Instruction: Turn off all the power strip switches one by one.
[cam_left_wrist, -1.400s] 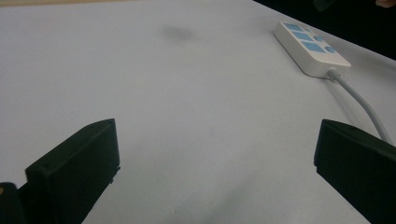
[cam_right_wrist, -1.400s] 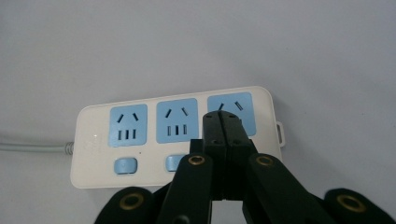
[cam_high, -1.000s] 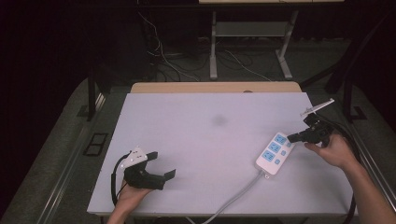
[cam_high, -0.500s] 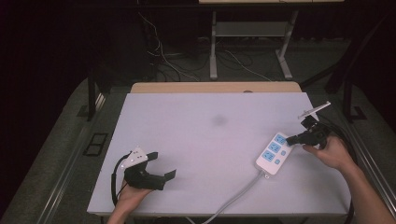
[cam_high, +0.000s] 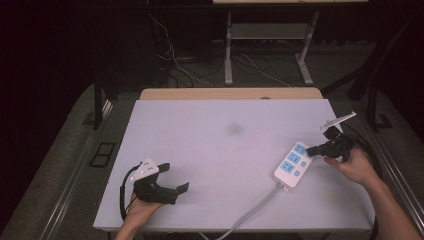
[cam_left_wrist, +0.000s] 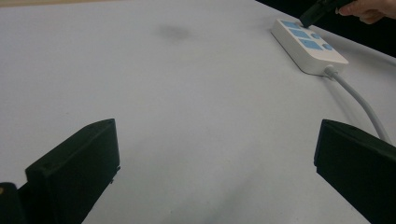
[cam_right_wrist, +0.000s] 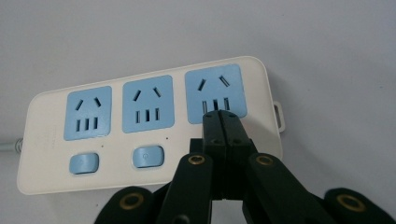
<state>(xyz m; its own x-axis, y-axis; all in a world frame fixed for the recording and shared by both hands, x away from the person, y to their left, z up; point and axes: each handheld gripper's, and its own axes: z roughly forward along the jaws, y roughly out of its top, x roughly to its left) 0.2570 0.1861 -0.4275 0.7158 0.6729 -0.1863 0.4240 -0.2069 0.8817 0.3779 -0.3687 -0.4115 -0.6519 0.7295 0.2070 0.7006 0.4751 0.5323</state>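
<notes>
Power strip (cam_high: 293, 163): white body, three blue socket panels and blue rocker buttons; lies flat on the white table (cam_high: 220, 150) at about 4 o'clock from the table's centre, near the right edge, long axis running from 1 o'clock down to 7 o'clock in the high view. In the right gripper view the strip (cam_right_wrist: 140, 126) shows three socket panels in a row with two blue buttons beneath the first two.

Cord (cam_high: 252, 212): grey, leaves the strip's near end and runs toward 7 o'clock, off the table's front edge.

Right gripper (cam_high: 314, 148): held in the right hand (cam_high: 355, 165) at the strip's far end, at 3 o'clock on the table. Jaws pressed together, nothing between them; in the right gripper view the joined tips (cam_right_wrist: 220, 115) sit over the strip's surface just below the third socket panel. Whether the tips touch the strip cannot be told.

Left gripper (cam_high: 172, 177): held in the left hand (cam_high: 137, 212) at 7 o'clock on the table, near the front edge, well apart from the strip. Jaws spread wide, holding nothing; bare table between them in the left gripper view.

Table mark (cam_high: 234, 129): faint grey smudge near the table's centre.
</notes>
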